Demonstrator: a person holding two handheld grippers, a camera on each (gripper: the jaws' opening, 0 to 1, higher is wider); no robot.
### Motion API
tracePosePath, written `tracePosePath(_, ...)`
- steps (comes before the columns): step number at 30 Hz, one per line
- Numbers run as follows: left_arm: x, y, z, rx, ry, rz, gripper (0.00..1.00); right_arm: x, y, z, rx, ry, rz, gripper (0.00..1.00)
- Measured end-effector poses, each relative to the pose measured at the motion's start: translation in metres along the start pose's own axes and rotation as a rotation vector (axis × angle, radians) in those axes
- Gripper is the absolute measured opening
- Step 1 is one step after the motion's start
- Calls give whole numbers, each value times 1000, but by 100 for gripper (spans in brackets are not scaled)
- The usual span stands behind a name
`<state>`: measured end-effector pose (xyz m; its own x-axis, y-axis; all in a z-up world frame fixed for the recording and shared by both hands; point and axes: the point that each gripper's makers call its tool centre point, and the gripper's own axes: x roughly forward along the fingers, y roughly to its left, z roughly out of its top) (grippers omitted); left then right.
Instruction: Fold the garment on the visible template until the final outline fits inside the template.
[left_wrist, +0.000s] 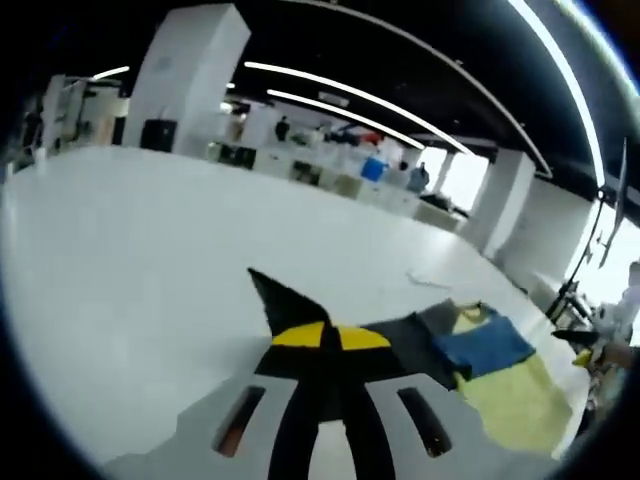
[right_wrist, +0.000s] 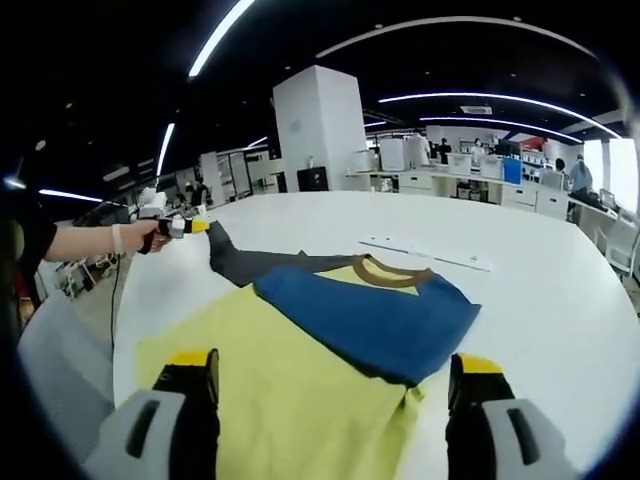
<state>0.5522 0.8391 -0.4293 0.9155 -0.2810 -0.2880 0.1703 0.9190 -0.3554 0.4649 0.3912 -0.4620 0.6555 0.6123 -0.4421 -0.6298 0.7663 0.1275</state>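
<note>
The garment (right_wrist: 340, 330) lies on a white table (right_wrist: 540, 290). It is a shirt with a yellow body, a blue panel folded across it, a brown-edged neckline and one dark grey sleeve (right_wrist: 245, 262) stretched out toward the table's far edge. In the left gripper view the same garment (left_wrist: 490, 365) lies to the right, crumpled in yellow, blue and grey.

The left gripper (left_wrist: 330, 335) has its yellow-tipped jaws pressed together on the dark sleeve end (left_wrist: 285, 300), whose corner sticks up past the tips. In the right gripper view this gripper (right_wrist: 185, 228) is held by a person's hand (right_wrist: 140, 237) at the sleeve's far end.

The right gripper (right_wrist: 335, 375) hovers over the yellow body with its jaws spread wide apart and nothing between them.

A thin white strip (right_wrist: 425, 250) lies on the table beyond the neckline. No template outline can be made out on the table. Around it is a large open room with white pillars (right_wrist: 320, 125), benches, and long ceiling light strips (right_wrist: 470, 97).
</note>
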Motion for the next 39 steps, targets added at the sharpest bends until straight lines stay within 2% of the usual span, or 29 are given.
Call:
tracePosePath(1,4,-16,5,-15,-12,-35,0,-1,0,-1,3,-2,-2,95)
tracePosePath(3,12,-36,7,17,-10,-80,0,-3,0,-3,8,-4,-1,95)
tracePosePath(8,32,-68,16,2,-9,-161,0,-9,1,-7,20,-8,-9,95)
tracePosePath(11,43,-82,9,-1,4,-186,0,-14,-3,-9,30,-16,-21,95)
tracePosePath(14,49,-108,1,-17,16,-211,0,-16,-7,-13,39,-20,-29,94)
tracePosePath(18,58,-133,2,-27,19,-251,0,-22,-11,-18,53,-23,-38,94)
tracePosePath(22,62,-167,-2,-32,14,-293,0,-28,-9,-23,66,-18,-48,93)
tracePosePath(25,71,-194,-4,-73,15,-338,0,-32,-12,-28,61,-10,-53,91)
tracePosePath(29,82,-220,-8,-60,22,-377,0,-38,-15,-30,78,-20,-61,91)
tracePosePath(31,86,-237,-8,-92,26,-416,0,-42,-18,-31,82,-21,-70,91)
tracePosePath(34,90,-260,-10,-57,35,-445,0,-47,-17,-36,93,-24,-83,91)
tracePosePath(39,98,-275,-6,-62,45,-493,0,-50,-21,-41,109,-31,-92,91)
